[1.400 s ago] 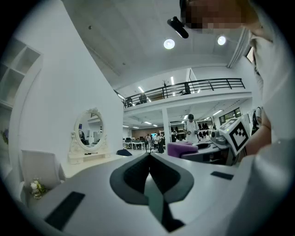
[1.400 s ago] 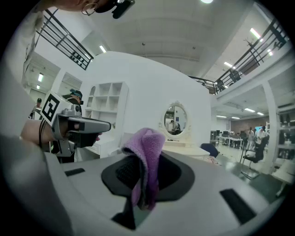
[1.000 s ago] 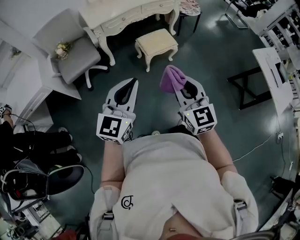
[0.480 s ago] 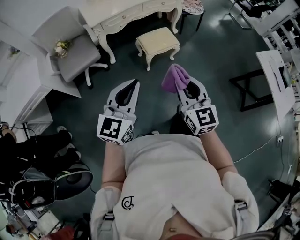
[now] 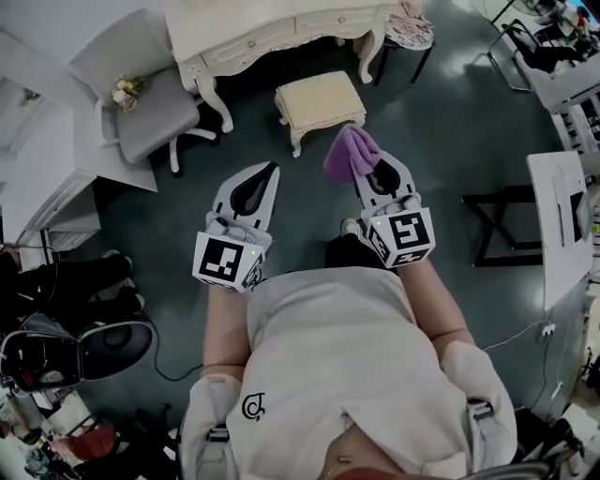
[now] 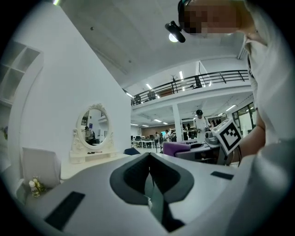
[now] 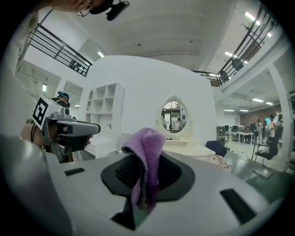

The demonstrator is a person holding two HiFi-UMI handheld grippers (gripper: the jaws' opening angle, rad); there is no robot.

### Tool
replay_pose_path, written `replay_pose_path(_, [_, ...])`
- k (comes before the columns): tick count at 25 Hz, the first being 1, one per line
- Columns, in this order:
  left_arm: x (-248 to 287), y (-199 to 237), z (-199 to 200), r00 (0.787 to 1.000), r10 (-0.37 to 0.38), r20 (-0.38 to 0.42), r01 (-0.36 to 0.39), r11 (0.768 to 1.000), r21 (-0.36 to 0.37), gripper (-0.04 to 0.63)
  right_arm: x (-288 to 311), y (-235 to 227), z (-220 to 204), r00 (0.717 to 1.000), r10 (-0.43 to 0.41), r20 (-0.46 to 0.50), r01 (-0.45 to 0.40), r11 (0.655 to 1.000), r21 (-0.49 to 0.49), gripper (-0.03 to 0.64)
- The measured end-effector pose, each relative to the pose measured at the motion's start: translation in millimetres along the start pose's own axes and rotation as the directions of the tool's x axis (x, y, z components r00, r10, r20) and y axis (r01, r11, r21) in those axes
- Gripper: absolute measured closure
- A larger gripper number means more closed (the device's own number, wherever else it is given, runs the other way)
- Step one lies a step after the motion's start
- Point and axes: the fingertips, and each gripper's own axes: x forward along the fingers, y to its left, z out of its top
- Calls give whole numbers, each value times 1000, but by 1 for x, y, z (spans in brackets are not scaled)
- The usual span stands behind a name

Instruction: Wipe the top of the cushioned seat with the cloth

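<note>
A white dressing table (image 5: pixel 267 26) and grey chair (image 5: pixel 155 105) stand on dark floor (image 5: pixel 450 122).

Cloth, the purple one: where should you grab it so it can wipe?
Pinch its gathered end from the person's side, as the right gripper does. The puffy cloth then pokes out past the jaw tips, free to rub the seat.

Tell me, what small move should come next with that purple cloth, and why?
Probably move the right gripper forward and down to the seat. Its jaws are shut on the cloth, which is held in the air short of the seat standing ahead.
</note>
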Motion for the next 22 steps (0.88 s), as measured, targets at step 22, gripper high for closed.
replay_pose_path(22, [242, 64, -61, 969, 212, -125, -223, 971, -83, 582, 180, -183, -75, 941, 279, -195, -282, 959, 8, 540])
